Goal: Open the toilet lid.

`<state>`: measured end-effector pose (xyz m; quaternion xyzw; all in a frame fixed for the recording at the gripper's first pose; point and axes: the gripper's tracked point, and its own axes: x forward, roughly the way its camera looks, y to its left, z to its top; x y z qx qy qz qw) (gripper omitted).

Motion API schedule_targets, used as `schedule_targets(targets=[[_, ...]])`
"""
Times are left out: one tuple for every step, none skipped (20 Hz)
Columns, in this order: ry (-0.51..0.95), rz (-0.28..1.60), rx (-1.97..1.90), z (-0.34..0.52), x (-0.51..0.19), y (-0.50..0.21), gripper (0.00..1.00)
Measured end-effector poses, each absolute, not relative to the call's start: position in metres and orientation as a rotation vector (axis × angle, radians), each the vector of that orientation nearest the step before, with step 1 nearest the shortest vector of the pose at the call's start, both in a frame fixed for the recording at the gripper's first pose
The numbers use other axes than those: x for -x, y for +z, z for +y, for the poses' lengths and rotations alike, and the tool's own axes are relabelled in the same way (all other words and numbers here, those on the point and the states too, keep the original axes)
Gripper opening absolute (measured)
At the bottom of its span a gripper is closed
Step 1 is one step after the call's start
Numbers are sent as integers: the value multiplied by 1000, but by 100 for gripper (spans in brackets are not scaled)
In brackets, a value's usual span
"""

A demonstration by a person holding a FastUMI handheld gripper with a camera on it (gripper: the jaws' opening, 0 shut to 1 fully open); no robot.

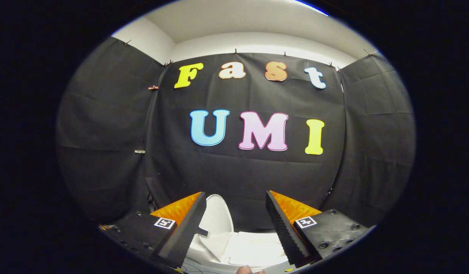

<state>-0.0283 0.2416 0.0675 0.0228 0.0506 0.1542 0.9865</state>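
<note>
We find the gripper with fingers spread apart on nothing, the toilet lid upright just beyond them; we judge it rigid, smooth, light, best taken at its free edge.

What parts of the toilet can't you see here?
- Toilet: in the gripper view its bowl and base are cut off below, so the seat can't be made out.
- Toilet lid: it stands up against the black cloth; its near-side edge and hinge are hidden behind one finger.
- Hand-held gripper: fingers wide apart, open, touching nothing; its body is cut off.
</note>
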Motion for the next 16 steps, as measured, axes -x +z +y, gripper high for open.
schedule_targets(targets=[[301,92,-51,229,31,73,98],[294,89,-54,217,32,77,98],[287,85,-58,206,34,81,98],[277,79,-60,194,37,85,98],[262,68,-60,180,36,89,98],[248,58,-55,167,38,93,98],[233,51,-46,154,39,94,98],[221,47,-36,142,41,94,98],[210,42,-30,132,44,96,98],[200,41,-26,121,48,96,98],[192,39,-24,114,50,96,98],[182,34,-24,105,52,97,98],[174,30,-20,97,54,96,98],[163,30,-14,89,54,95,98],[151,30,-9,82,55,92,98],[144,33,-6,76,56,91,98]])
